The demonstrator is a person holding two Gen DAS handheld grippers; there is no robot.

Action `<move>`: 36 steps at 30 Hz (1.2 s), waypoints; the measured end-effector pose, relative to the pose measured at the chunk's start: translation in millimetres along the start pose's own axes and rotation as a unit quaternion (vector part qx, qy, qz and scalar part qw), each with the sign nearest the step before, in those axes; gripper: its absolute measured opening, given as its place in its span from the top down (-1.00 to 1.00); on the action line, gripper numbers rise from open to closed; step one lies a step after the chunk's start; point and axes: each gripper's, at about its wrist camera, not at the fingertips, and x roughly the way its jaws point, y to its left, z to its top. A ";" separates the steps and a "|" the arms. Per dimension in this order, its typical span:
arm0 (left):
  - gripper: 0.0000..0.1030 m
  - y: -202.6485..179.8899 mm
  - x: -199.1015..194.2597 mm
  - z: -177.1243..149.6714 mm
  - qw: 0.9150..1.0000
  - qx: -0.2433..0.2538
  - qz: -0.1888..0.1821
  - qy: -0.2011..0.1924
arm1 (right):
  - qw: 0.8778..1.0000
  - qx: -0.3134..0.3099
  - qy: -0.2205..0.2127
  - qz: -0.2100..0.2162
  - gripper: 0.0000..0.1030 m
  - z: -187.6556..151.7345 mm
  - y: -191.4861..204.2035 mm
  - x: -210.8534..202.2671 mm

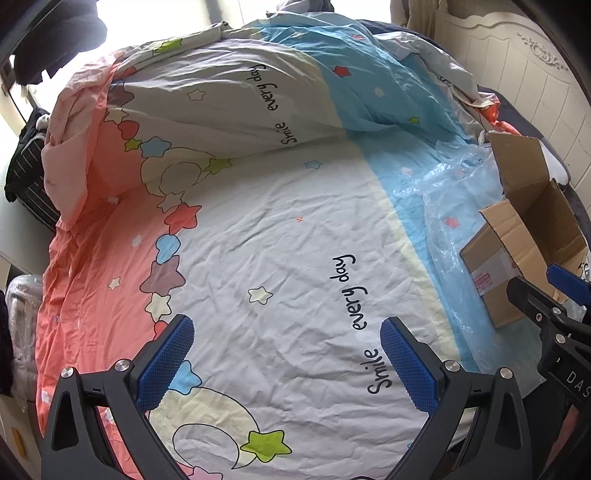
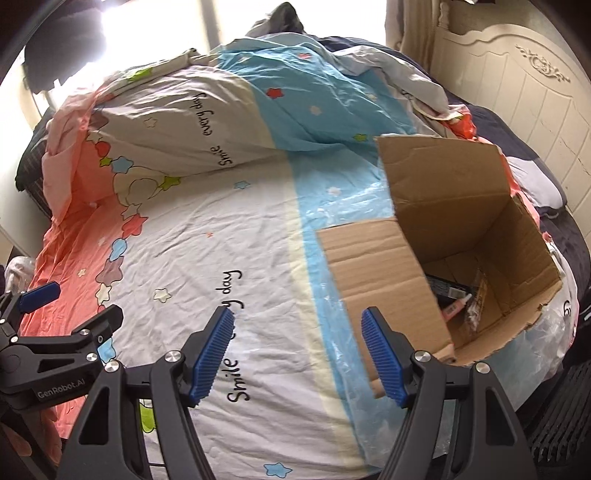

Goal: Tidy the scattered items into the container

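**Cardboard box sits open on the bed, ready for things**

Cardboard box [image 2: 461,236] is light and bendy, so lift it by a side wall, not a floppy flap. The right gripper [image 2: 299,354] is wide apart and holds nothing, just beside the box. The left gripper [image 1: 286,363] is wide and empty too. A few small things lie inside. The bed cover [image 1: 266,229] is soft with lots of bare room. Crinkly plastic [image 1: 443,206] under the box may slip.

Daylight flooded in from a blown-out window [image 1: 155,22] at eleven o'clock, bedspread [image 1: 277,229] evenly lit with soft shadows in its folds, strong fisheye bending toward dark vignetted corners, slight softness at the rims, centre sharp.
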 end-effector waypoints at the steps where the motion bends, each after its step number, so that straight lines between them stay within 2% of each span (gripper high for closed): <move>1: -1.00 5.9 -1.5 -2.9 1.000 -0.007 0.002 -0.002 | 1.000 -0.005 0.001 0.003 -0.33 0.5 4.7 1.0; 9: -1.00 53.3 -3.2 -23.2 0.998 -0.058 0.018 -0.003 | 0.999 -0.042 0.002 0.026 -0.33 -1.1 48.9 4.6; 23: -1.00 115.9 4.2 -58.9 0.993 -0.111 0.040 0.020 | 0.994 -0.095 0.019 0.053 -0.33 -16.8 112.1 18.5; 36: -1.00 115.9 14.4 -62.6 0.993 -0.105 0.038 0.027 | 0.992 -0.108 0.024 0.055 -0.33 -21.1 123.4 24.2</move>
